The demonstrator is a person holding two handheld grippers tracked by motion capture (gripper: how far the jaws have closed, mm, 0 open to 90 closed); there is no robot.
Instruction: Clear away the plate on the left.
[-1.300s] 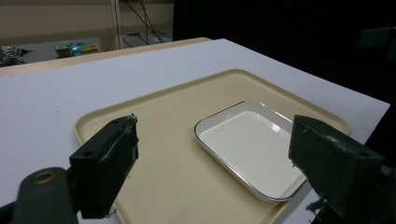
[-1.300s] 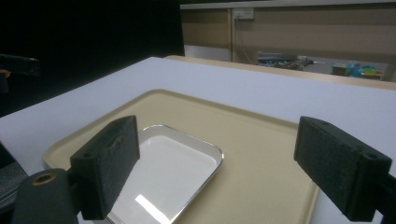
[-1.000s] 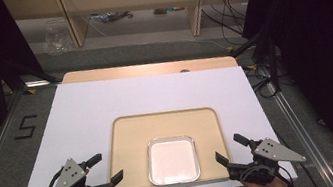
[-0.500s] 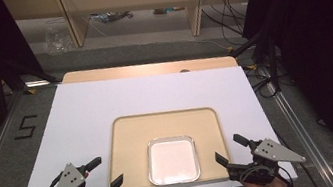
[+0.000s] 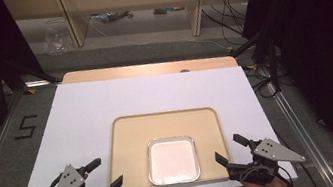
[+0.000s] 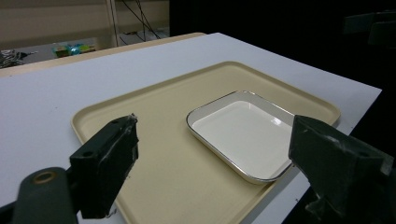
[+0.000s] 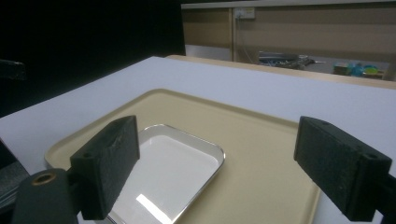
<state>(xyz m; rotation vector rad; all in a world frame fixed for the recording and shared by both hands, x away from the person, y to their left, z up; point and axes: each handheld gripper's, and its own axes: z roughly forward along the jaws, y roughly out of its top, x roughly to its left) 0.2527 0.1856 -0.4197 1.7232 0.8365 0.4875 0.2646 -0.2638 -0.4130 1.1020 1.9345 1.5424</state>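
With both my left gripper point(image 5: 103, 173) and right gripper point(image 5: 228, 148) wide and empty at the tray's point(image 5: 128, 135) near corners, I judge the dish point(image 5: 172, 160) on its near middle rigid, slick and shallow, best pinched by its rim.

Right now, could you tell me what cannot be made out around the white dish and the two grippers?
- White dish: near corner cut off by the right gripper view's bottom edge and that gripper's own jaw.
- Beige tray: near edge cut off by the left gripper view's bottom edge.
- Person's hands: cut by the high view's bottom edge, under the left gripper and right gripper.
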